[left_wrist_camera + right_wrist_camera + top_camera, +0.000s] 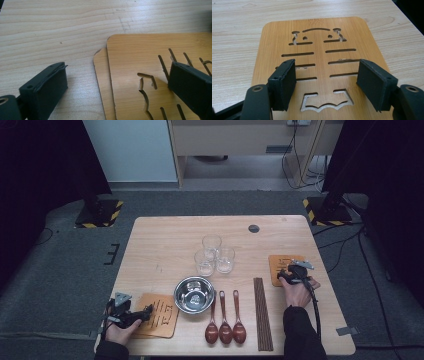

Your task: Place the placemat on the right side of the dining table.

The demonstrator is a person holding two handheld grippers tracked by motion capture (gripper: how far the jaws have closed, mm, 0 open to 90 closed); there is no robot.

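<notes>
Two cut-out wooden mats (140,60) lie stacked at the table's front left, the upper one shifted slightly off the lower. My left gripper (116,72) is open low over their corner, one jaw above bare table, the other above the upper mat. In the high view the left gripper (148,310) points right onto that stack of mats (159,316). A single wooden mat (319,50) with slots lies at the right. My right gripper (325,66) hangs open just over it, with nothing between the pads. In the high view the right gripper (289,271) sits above this single mat (280,261).
Three clear glasses (214,255) stand mid-table. A steel bowl (194,294) sits in front of them, three brown spoons (225,322) to its right, then a bundle of dark chopsticks (262,312). The wooden table (165,245) ends close behind both hands.
</notes>
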